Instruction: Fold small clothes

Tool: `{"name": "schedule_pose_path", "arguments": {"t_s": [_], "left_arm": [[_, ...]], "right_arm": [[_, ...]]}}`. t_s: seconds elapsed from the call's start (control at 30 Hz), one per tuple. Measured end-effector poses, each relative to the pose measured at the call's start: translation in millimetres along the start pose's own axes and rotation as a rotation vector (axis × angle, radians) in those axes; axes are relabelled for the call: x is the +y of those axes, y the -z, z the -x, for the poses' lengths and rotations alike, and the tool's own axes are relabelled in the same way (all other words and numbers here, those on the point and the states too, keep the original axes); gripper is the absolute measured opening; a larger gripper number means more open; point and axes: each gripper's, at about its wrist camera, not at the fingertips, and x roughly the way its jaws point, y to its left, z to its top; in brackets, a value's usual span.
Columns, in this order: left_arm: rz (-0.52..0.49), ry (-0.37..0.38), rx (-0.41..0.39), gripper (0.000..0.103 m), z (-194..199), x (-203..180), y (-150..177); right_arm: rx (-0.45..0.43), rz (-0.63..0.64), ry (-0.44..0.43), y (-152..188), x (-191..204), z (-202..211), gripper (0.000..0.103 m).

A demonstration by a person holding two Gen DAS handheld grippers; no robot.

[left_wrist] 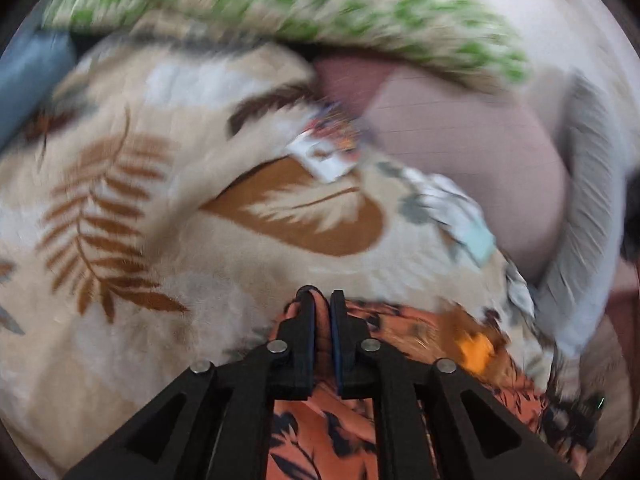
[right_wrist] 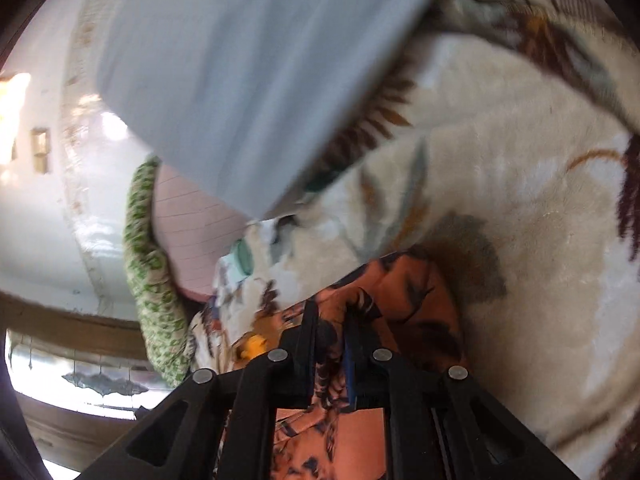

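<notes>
Claws and garment, both wrist views. Left claw (left_wrist: pixel 321 300) has its jaws drawn narrow, with a fold of the orange patterned garment (left_wrist: pixel 320 432) pinched between the pads; the cloth rises between the fingers and shows at the tips. Right claw (right_wrist: pixel 332 312) is likewise closed down on the same orange garment (right_wrist: pixel 404 292), which bunches up around and ahead of its fingertips. Each claw thus holds a separate part of one piece, so neither hand is nearer: both are already on it. From the left claw the garment runs down and to the right, toward a blurred orange patch that is probably the far held edge, though motion blur leaves this uncertain. Its long axis appears to lie between the two grips. Beneath lies the cream leaf-print blanket (left_wrist: pixel 132 208), which carries the work. Farther out sit a pink ruled cloth (left_wrist: pixel 460 152), a green-and-cream patterned cloth (left_wrist: pixel 320 4), and a grey-blue cloth (right_wrist: pixel 248 72) overhanging the right view. The coming fold likely turns on bringing one held edge across toward the other along that axis.
</notes>
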Motion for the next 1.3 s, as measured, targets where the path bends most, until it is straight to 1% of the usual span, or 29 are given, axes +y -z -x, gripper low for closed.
{"name": "schedule_pose_path", "arguments": {"t_s": [0.03,0.07,0.1,0.13,0.17,0.2,0.27,0.33,0.4,0.43,0.5,0.57,0.63,0.67,0.73,0.77,0.83,0.87,0.93,0.97,1.0,1.03,1.07,1.1,1.13,1.17,1.2,1.23,1.3], "left_arm": [[0.043,0.014,0.017,0.024,-4,8,-1],[0.062,0.010,0.017,0.039,-4,13,-1],[0.069,-0.015,0.000,0.067,1,17,-2],[0.071,-0.036,-0.059,0.074,13,22,-1],[0.066,-0.058,-0.117,0.074,26,26,0],[0.055,-0.071,-0.147,0.074,37,29,0],[0.039,-0.053,-0.170,0.074,59,34,-1],[0.010,-0.011,-0.214,0.074,88,34,9],[-0.057,0.027,-0.241,0.074,110,26,27],[-0.101,0.049,-0.238,0.074,118,19,41],[-0.165,0.078,-0.210,0.074,120,9,65],[-0.232,0.094,-0.162,0.074,112,-2,90],[-0.301,0.085,-0.145,0.074,102,-12,110],[-0.336,0.074,-0.144,0.074,98,-17,118],[-0.361,0.056,-0.135,0.074,88,-20,128],[-0.358,0.059,-0.130,0.074,85,-20,131],[-0.339,0.070,-0.119,0.074,81,-15,133],[-0.337,0.078,-0.118,0.074,81,-13,136],[-0.350,0.076,-0.139,0.074,79,-11,137],[-0.355,0.073,-0.145,0.074,76,-10,134],[-0.356,0.068,-0.145,0.074,72,-10,132],[-0.346,0.054,-0.129,0.074,67,-10,130],[-0.328,0.056,-0.110,0.074,63,-9,127],[-0.314,0.073,-0.105,0.074,63,-7,126],[-0.311,0.072,-0.112,0.074,64,-6,124],[-0.317,0.066,-0.120,0.074,65,-7,122],[-0.327,0.069,-0.134,0.074,67,-7,121],[-0.338,0.066,-0.145,0.074,69,-8,120],[-0.354,0.061,-0.150,0.074,71,-10,118]], "right_arm": [[-0.023,-0.023,-0.003,-2,-7,-1,0.023],[-0.051,-0.044,-0.025,-3,-14,0,0.045],[-0.081,-0.056,-0.056,-2,-18,5,0.077],[-0.109,-0.051,-0.033,-1,-18,11,0.084],[-0.158,-0.029,0.022,1,-17,24,0.084],[-0.184,-0.012,0.032,1,-16,33,0.084],[-0.246,-0.004,0.027,7,-15,59,0.084],[-0.255,0.031,-0.007,18,-6,77,0.084],[-0.158,0.103,-0.056,37,13,76,0.084],[-0.072,0.148,-0.074,50,25,67,0.084],[0.082,0.207,-0.110,75,42,43,0.084],[0.220,0.225,-0.134,104,55,9,0.084],[0.271,0.218,-0.150,121,63,-17,0.084],[0.284,0.208,-0.145,127,67,-32,0.084],[0.286,0.171,-0.131,128,69,-52,0.084],[0.297,0.147,-0.111,130,68,-61,0.081],[0.319,0.139,-0.072,132,71,-80,0.058],[0.333,0.156,-0.074,131,77,-84,0.039],[0.331,0.193,-0.103,129,93,-88,0.039],[0.289,0.187,-0.163,114,103,-90,0.039],[0.198,0.168,-0.251,93,112,-90,0.041],[0.066,0.172,-0.313,72,118,-86,0.050],[-0.014,0.116,-0.247,57,115,-91,0.083],[0.018,0.055,-0.163,54,109,-103,0.090],[0.085,0.050,-0.095,56,105,-115,0.090],[0.098,0.134,-0.059,65,106,-116,0.090],[0.075,0.215,-0.046,75,109,-108,0.090],[0.061,0.296,-0.048,87,110,-96,0.090],[0.073,0.359,-0.090,105,106,-76,0.090]]}}
